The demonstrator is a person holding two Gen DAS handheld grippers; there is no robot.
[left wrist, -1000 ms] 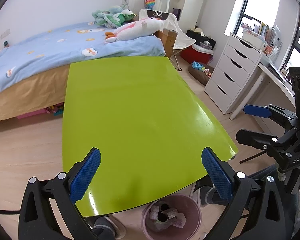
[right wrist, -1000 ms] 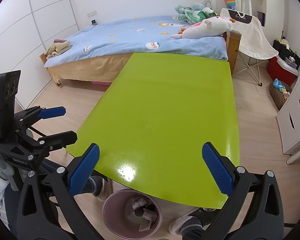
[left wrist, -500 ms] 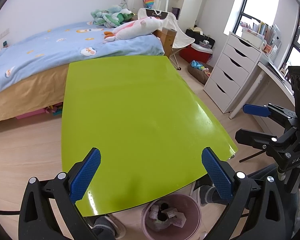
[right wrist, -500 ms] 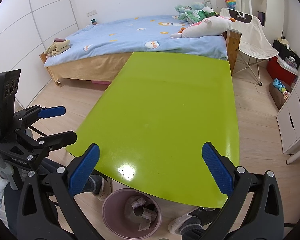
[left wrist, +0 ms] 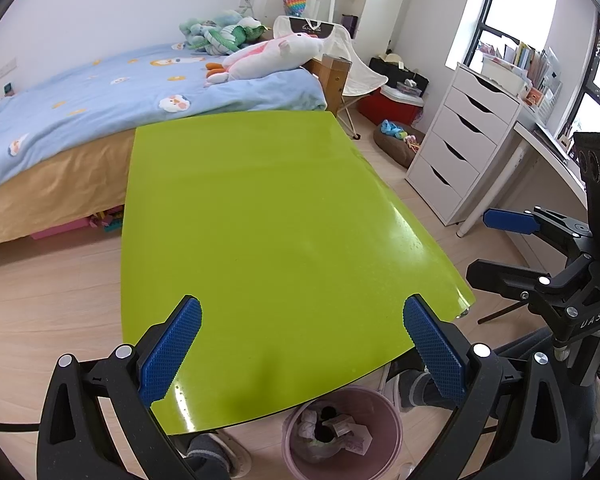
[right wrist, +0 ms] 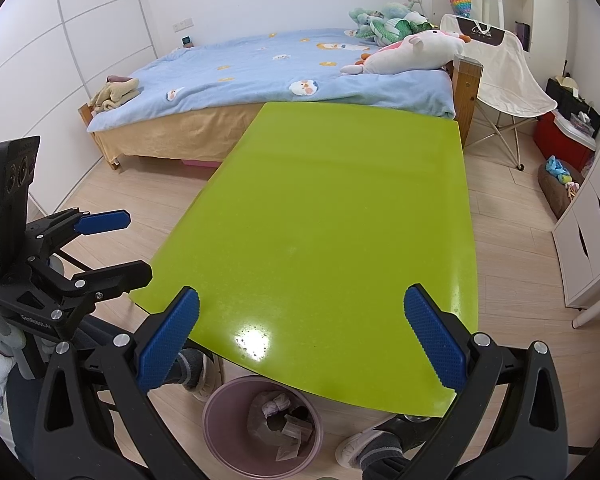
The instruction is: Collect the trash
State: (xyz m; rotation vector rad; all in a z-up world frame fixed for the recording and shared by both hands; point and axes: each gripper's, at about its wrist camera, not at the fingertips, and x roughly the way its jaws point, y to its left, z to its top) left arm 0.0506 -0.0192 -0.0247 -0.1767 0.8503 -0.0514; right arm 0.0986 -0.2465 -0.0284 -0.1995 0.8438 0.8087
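Observation:
A pink waste bin (left wrist: 342, 436) stands on the floor under the near edge of the lime green table (left wrist: 260, 216); it holds several crumpled papers and wrappers (left wrist: 340, 426). It also shows in the right wrist view (right wrist: 262, 426) with trash inside (right wrist: 286, 416). My left gripper (left wrist: 302, 344) is open and empty above the table's near edge. My right gripper (right wrist: 302, 340) is open and empty, likewise over the near edge of the table (right wrist: 340, 216). Each gripper shows in the other's view, the right one (left wrist: 512, 240) and the left one (right wrist: 112, 244), both open.
A bed with a blue cover (left wrist: 100, 96) and plush toys (left wrist: 268, 54) lies behind the table. A white drawer unit (left wrist: 460, 140) and desk stand at right, a folding chair (right wrist: 500, 64) beyond. The person's feet (right wrist: 372, 446) are beside the bin.
Both views have shifted very slightly; the grippers stay open and nothing else has moved.

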